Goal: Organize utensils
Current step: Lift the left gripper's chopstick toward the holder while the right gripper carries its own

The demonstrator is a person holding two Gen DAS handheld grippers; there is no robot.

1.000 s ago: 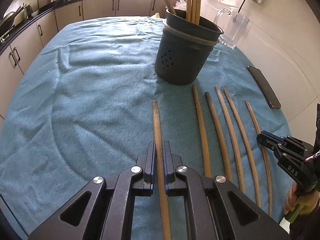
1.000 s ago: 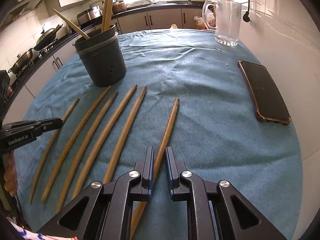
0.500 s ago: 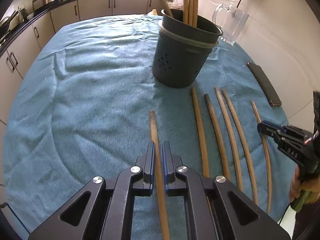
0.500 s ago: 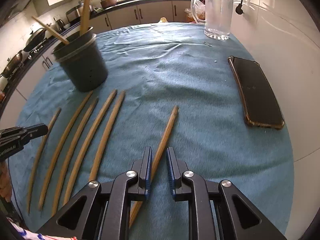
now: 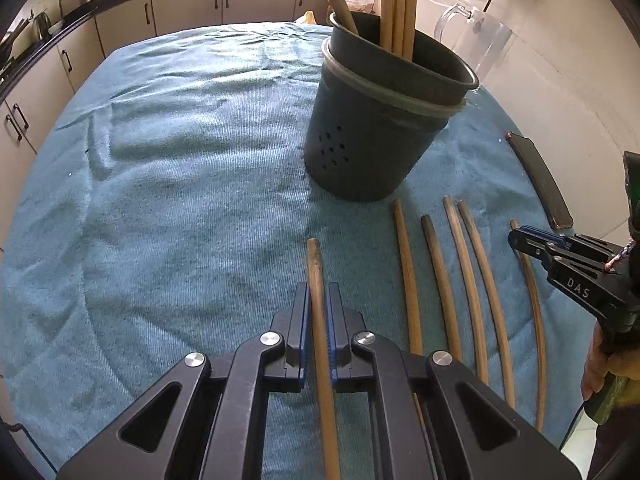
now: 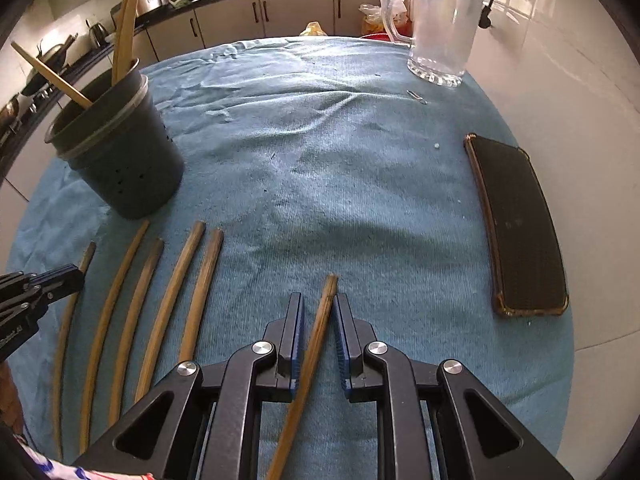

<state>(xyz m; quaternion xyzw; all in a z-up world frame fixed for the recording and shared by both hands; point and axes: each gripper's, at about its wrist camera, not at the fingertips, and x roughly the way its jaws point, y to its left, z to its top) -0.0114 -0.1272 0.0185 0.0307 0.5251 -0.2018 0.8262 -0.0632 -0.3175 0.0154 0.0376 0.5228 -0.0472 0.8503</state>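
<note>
Several long wooden sticks lie side by side on a blue cloth [image 5: 180,184]. My left gripper [image 5: 318,294] is shut on the leftmost stick [image 5: 320,320], its tip pointing toward the dark utensil holder [image 5: 372,136], which has several sticks standing in it. My right gripper [image 6: 319,306] straddles the rightmost stick [image 6: 316,332]; its jaws stand slightly apart around the stick, which touches the right pad. The holder [image 6: 120,160] shows at the left in the right wrist view. The right gripper [image 5: 520,240] also shows at the right edge of the left wrist view.
A glass jug [image 6: 440,28] stands at the back right. A black phone [image 6: 516,228] lies at the right of the cloth. Several loose sticks [image 6: 168,300] lie between the two grippers. Kitchen cabinets [image 5: 192,4] stand behind the table.
Both grippers have slid forward along their sticks toward the tips. The holder looms larger in the left wrist view. The right jaws look a little wider.
</note>
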